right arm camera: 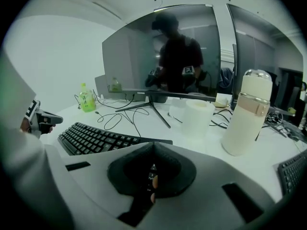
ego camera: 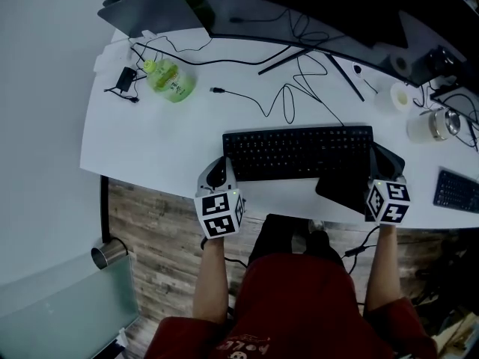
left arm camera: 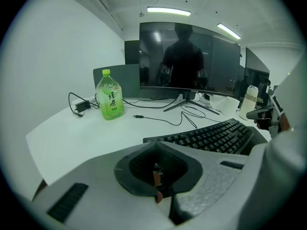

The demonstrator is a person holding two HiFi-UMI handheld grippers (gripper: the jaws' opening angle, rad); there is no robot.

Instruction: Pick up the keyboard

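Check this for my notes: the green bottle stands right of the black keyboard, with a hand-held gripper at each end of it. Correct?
No: the head view shows the green bottle standing left of the black keyboard. The left hand-held gripper and right hand-held gripper are at its ends.

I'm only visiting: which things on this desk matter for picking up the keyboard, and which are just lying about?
For the job:
long black keyboard
left gripper and right gripper, both shut, one beside each end

Just lying about:
green plastic tea bottle
wide dark monitor
tall white tumbler
small black power adapter
loose black cable
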